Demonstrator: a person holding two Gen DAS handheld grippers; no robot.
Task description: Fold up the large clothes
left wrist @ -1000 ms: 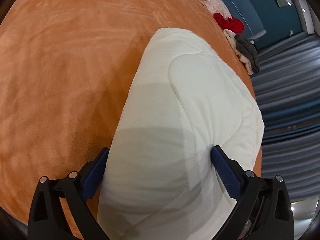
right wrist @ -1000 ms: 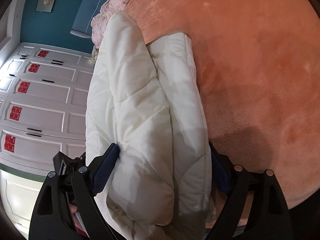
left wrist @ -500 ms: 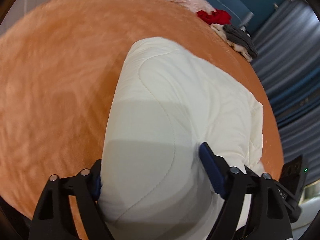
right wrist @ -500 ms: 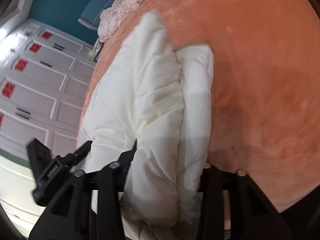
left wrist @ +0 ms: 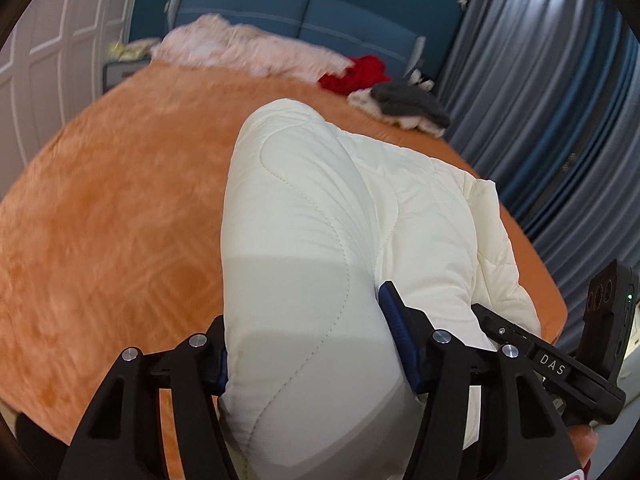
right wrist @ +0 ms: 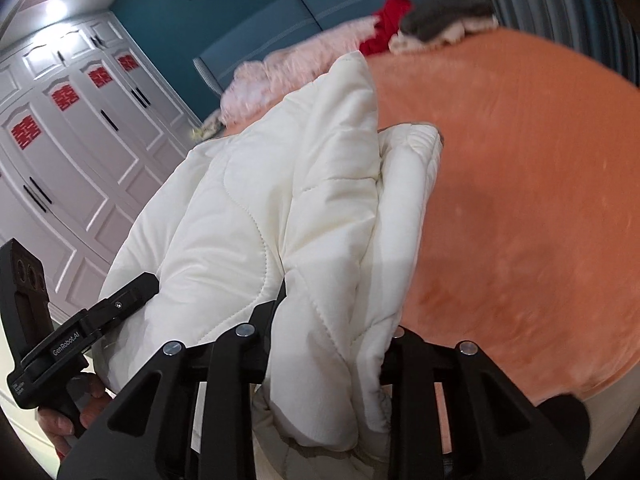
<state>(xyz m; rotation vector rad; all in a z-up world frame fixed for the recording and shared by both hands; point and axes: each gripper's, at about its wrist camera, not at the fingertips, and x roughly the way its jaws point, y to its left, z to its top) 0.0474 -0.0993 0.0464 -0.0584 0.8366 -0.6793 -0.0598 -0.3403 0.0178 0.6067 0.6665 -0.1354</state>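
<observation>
A thick cream quilted garment (left wrist: 320, 216) lies folded in a long bundle on the orange bedspread (left wrist: 112, 200). My left gripper (left wrist: 302, 344) is shut on one near end of the garment, its blue pads pressed into the padding. My right gripper (right wrist: 332, 320) is shut on the other near end (right wrist: 320, 208), clamping several stacked layers. Each gripper shows at the edge of the other's view, the right one in the left wrist view (left wrist: 560, 364) and the left one in the right wrist view (right wrist: 68, 336). Both held ends are lifted off the bed.
Near the blue headboard (left wrist: 280, 12) lie a pink fluffy blanket (left wrist: 248, 48), a red garment (left wrist: 360, 74) and a grey and white pile (left wrist: 404, 106). White wardrobe doors (right wrist: 72, 152) stand on the left, grey curtains (left wrist: 560, 100) on the right. The bed's near edge (right wrist: 560, 380) is close.
Both grippers have closed tighter on the garment and tilted upward, lifting the near ends. The headboard and room now show. The grippers have come closer together.
</observation>
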